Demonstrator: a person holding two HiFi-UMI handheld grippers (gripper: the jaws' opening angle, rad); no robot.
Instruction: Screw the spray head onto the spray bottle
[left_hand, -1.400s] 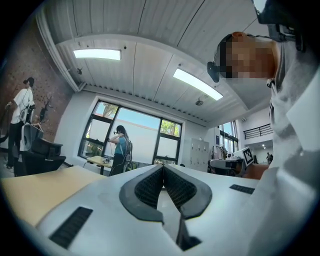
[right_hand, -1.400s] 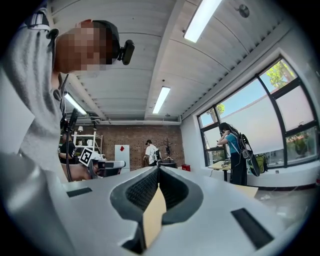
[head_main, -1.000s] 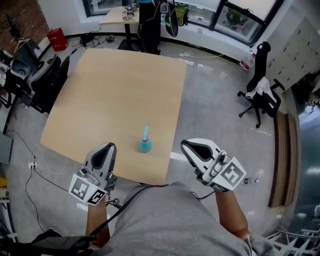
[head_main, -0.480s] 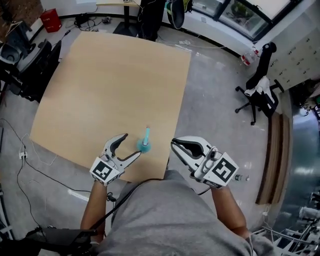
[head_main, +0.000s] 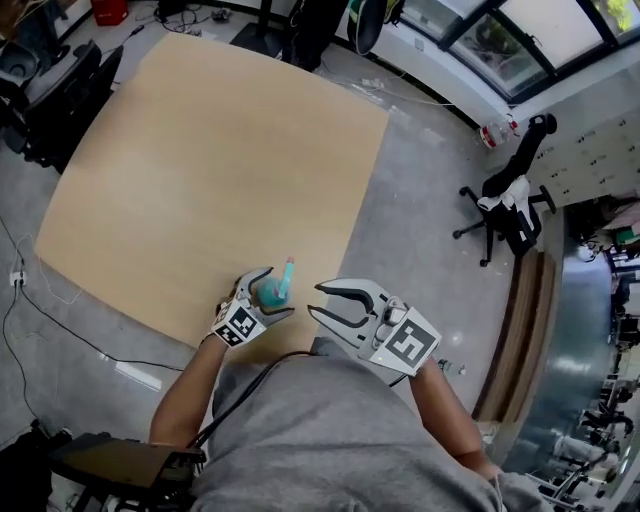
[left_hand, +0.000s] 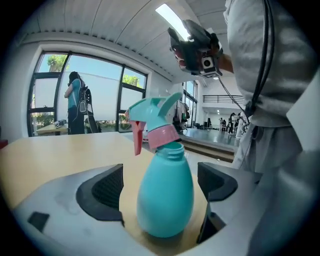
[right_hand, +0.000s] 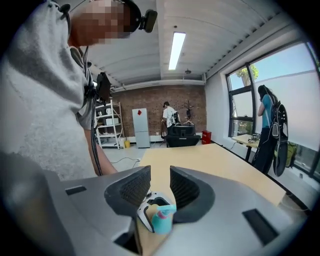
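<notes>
On the tan surface (head_main: 200, 150), the left gripper (head_main: 276, 292) fingers just opened around the spray bottle (left_hand: 165, 200) to steady it, not squeezing yet. The right gripper (head_main: 315, 298) fingers, just opening too, hold nothing.

- Head view: from above the person, facing steeply down onto the wooden table (head_main: 200, 170). It is far off, so the spray bottle (head_main: 267, 292) looks small by the table's near edge.
- Left gripper view: low over the tabletop, facing across it to the windows (left_hand: 75, 95), with the spray bottle very close and filling the centre.
- Right gripper view: also low, facing along the table to a brick wall (right_hand: 165, 107). The spray bottle is small beyond the jaws, perhaps partly hidden.
- All three share the spray bottle and tabletop.
</notes>
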